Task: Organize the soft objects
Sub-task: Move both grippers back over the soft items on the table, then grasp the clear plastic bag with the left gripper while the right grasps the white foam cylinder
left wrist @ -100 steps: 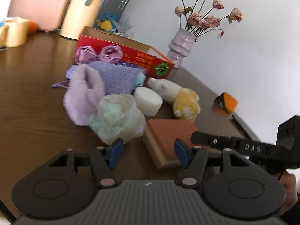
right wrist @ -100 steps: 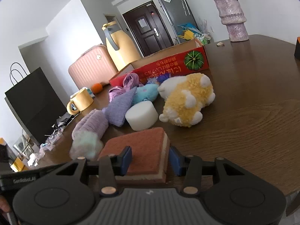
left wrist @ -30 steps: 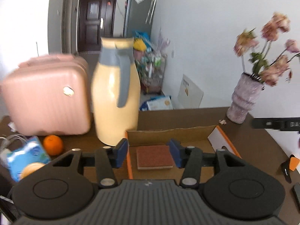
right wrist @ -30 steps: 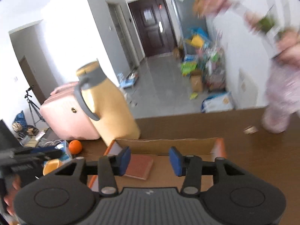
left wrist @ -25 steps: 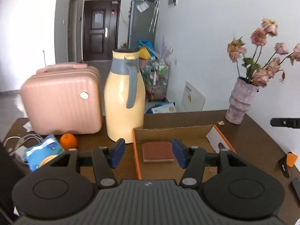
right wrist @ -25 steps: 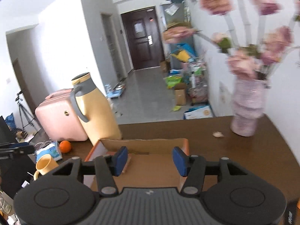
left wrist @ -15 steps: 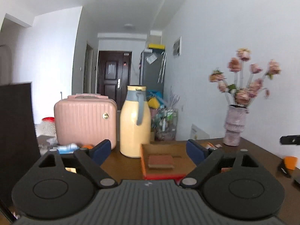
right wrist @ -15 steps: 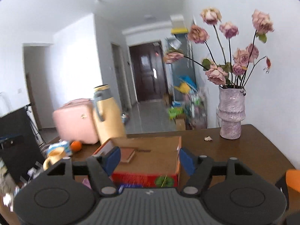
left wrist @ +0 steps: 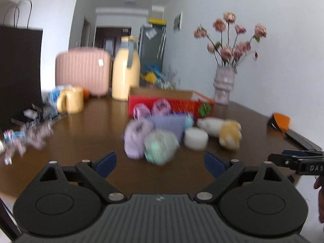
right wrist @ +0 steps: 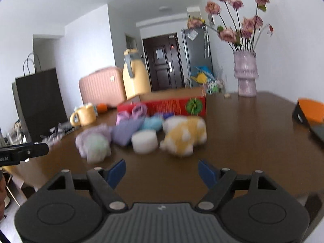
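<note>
With both the left gripper (left wrist: 160,162) and right gripper (right wrist: 162,171) spread wide and empty, their jaws having just been opening, you risk snagging two toys (left wrist: 160,147) at once, because the pile sits bunched mid-table before the box (left wrist: 170,102).

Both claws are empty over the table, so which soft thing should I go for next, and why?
Probably ease the left claw forward onto the pale green fluffy ball: it lies nearest, almost centred between the open jaws, and outside the red box.
</note>
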Demonstrator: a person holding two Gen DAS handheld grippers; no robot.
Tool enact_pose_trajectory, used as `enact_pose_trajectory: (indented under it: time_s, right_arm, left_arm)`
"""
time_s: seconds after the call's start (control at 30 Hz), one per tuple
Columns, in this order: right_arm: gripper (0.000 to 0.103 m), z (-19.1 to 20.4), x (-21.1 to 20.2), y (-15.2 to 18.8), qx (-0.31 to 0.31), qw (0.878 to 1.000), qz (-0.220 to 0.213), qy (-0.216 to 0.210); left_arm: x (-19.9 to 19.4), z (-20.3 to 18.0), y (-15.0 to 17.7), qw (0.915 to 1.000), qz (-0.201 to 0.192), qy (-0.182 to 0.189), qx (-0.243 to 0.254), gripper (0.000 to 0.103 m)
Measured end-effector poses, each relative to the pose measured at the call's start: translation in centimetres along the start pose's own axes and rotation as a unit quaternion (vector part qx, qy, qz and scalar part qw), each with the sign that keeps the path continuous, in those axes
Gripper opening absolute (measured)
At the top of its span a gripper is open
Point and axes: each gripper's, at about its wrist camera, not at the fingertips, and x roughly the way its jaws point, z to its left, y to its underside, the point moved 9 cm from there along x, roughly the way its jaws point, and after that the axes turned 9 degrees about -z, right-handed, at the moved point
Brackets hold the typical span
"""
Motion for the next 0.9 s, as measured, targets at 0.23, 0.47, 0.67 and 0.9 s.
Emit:
enact_pose_trajectory:
  time_s: [0.23,0.47,0.67,0.9]
  right_arm:
    - [0.078,1.2,-0.9,0.8,-0.011,1.0,-0.001,-0.017]
    - [0.078,0.6,0.0,0.4,-0.003,1.0,-0.001,-0.006]
    - [0.078,-0.5,2.5,-0.2,0.005,1.0,0.008,0.008]
    - [0.078,-0.1,6.7,-1.2,0.001,1.0,0.023,-0.005]
  left_arm:
    - [-0.5,-0.9,1.9,0.9999,0.015,-0.002,-0.001,0.095]
    - [0.2,-0.6,1.8,0.9998,0.017,-0.01,-0.003,0.094]
    - [3.1,-0.8,1.5,0.9997,0.026,-0.002,0.0,0.082]
    - [8.9,-1.4,2.4,0.9977,0.067,0.005,-0.003,0.079]
